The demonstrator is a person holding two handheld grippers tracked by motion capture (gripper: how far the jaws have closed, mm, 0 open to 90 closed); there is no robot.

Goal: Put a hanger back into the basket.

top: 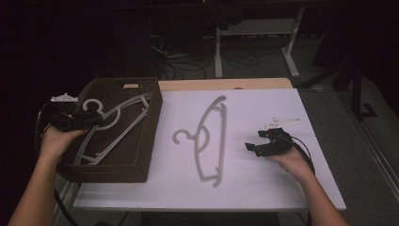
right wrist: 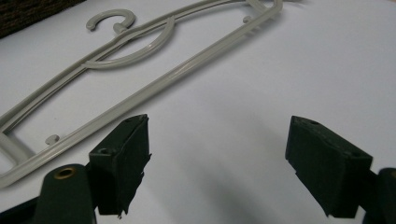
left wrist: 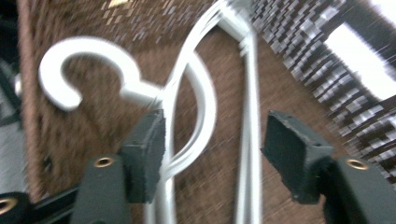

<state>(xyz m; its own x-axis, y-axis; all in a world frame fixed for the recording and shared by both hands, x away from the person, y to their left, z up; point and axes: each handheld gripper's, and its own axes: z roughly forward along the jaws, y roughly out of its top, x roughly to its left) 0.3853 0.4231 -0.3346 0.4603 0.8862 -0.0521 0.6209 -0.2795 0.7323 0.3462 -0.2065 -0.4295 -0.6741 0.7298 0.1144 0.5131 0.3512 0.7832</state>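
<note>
1. Left gripper [top: 75,120] hovers over the dark brown woven basket [top: 141,155] at the surface's left edge; fingers [left wrist: 144,154] wide apart, straddling the white plastic hangers [left wrist: 205,107] inside w/o gripping (prob. lining up near the hook neck).
2. Right gripper [top: 268,141] sits near the right edge, fingers [right wrist: 121,163] spread, empty.
3. Grey plastic hanger [top: 207,136] lies flat mid-surface, btw basket and right gripper, untouched.

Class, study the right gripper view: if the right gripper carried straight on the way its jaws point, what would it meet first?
Probably the grey hanger lying flat on the white table. The right gripper is open, holds nothing, and bare tabletop lies between them; depth is hard to judge.
</note>
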